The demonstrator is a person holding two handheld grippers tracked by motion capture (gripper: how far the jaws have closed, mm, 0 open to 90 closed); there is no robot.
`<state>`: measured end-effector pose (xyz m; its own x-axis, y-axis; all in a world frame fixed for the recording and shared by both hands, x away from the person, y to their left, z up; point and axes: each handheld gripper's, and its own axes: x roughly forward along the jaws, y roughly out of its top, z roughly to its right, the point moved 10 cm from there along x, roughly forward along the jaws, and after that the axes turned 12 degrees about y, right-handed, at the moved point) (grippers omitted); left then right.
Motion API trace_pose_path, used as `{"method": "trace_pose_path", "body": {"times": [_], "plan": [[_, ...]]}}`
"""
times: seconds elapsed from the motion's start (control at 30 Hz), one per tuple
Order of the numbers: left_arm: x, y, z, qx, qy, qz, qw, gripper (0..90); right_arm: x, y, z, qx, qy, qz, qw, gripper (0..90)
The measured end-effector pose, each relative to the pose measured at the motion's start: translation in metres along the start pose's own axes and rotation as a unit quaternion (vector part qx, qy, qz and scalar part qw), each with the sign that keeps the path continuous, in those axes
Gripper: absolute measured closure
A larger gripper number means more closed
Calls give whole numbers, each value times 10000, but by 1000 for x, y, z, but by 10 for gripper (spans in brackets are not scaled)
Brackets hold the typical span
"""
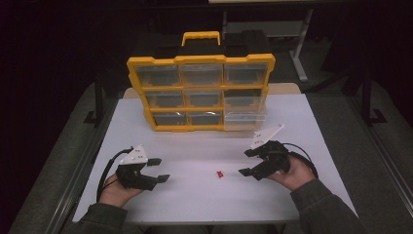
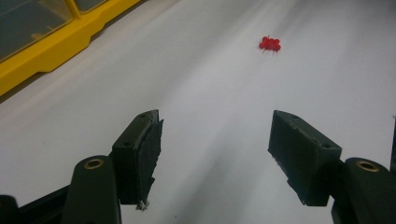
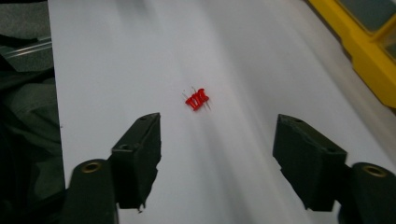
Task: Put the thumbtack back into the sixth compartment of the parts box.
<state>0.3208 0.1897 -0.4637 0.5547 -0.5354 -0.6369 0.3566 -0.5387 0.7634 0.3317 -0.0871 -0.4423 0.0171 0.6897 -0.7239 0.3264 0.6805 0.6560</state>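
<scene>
The red pushpins [image 1: 220,173] lie ungrasped on the counter [image 1: 195,195] before the organizer [image 1: 200,92], both grippers (left [image 1: 159,170], right [image 1: 247,162]) released, pickup still ahead.

A dim lab or workshop: one white table [image 1: 204,195] on grey carpet, a yellow parts organizer [image 1: 200,92] with clear drawers standing on it, and metal-legged desk frames [image 1: 298,44] behind.

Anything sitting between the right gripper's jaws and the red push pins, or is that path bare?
Bare. In the right gripper view only white table lies between the right gripper and the red push pins; the high view agrees.
</scene>
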Motion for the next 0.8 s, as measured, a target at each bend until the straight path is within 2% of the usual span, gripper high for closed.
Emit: {"method": "trace_pose_path", "body": {"times": [0.1, 0.17, 0.2, 0.37, 0.43, 0.5, 0.53, 0.63, 0.8], "plan": [[-2, 1, 0, -27, -3, 50, 10000, 339, 13, 4, 2, -80, 133, -94, 9998, 388], [-3, 2, -1, 26, 9, 89, 10000, 339, 21, 7, 3, -119, 197, -146, 9996, 430], [-3, 3, 0, 25, 7, 97, 9999, 339, 26, 8, 6, -216, 207, -216, 9993, 451], [-5, 4, 1, 78, 7, 120, 9999, 340, 45, 15, 8, -298, 292, -396, 9983, 503], [-5, 5, 1, 32, -2, 137, 9999, 340, 51, 18, 7, -350, 342, -454, 9978, 536], [-6, 5, 1, 38, -6, 155, 9999, 340, 58, 21, 8, -464, 358, -515, 9970, 566], [-6, 4, 1, 47, -5, 149, 9999, 340, 61, 21, 8, -422, 369, -575, 9968, 578], [-5, 3, 0, 67, 56, 99, 9999, 340, 71, 23, 12, -490, 425, -671, 9956, 620], [-5, 3, 0, 28, 23, 104, 9999, 341, 84, 21, 17, -520, 518, -819, 9939, 672]]}}
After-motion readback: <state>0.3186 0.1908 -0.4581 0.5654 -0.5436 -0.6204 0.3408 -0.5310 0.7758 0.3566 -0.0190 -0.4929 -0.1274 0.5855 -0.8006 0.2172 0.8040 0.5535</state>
